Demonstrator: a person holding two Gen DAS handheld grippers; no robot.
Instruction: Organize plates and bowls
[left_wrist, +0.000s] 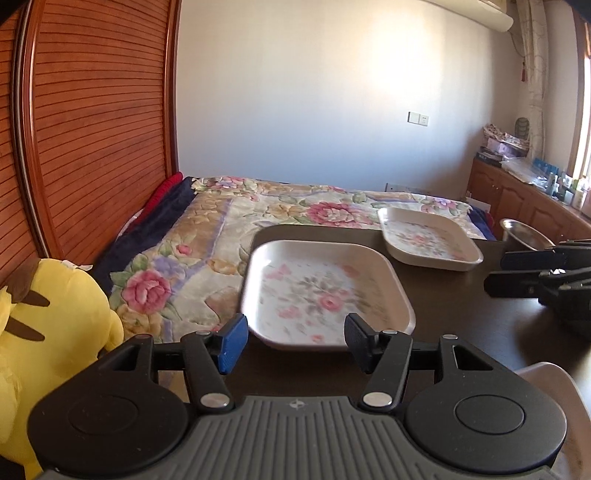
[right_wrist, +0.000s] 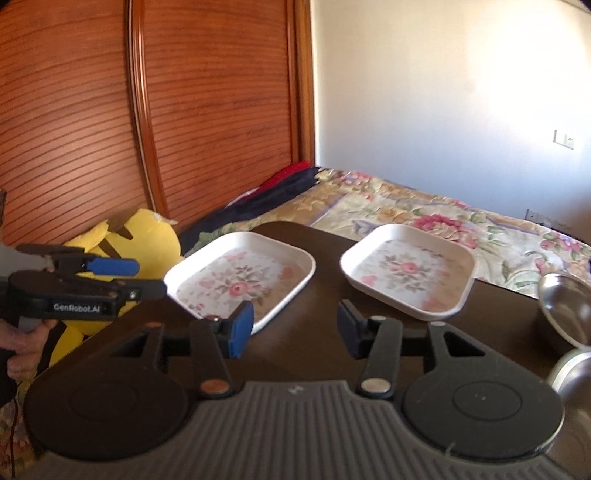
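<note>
we: left claw wide open, empty | near plate on table, rim straight ahead between our fingers | right claw open, empty, farther | far plate beyond-right

Home bedroom, seemingly: bed, wardrobe.

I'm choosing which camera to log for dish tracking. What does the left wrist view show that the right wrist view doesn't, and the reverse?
Only the left wrist view shows the wooden cabinets by the window and the air conditioner. Only the right wrist view shows a second metal bowl near the first, and the hand holding the left tool. Both share the two floral plates, a metal bowl, the dark table, the bed and the yellow plush toy.
</note>
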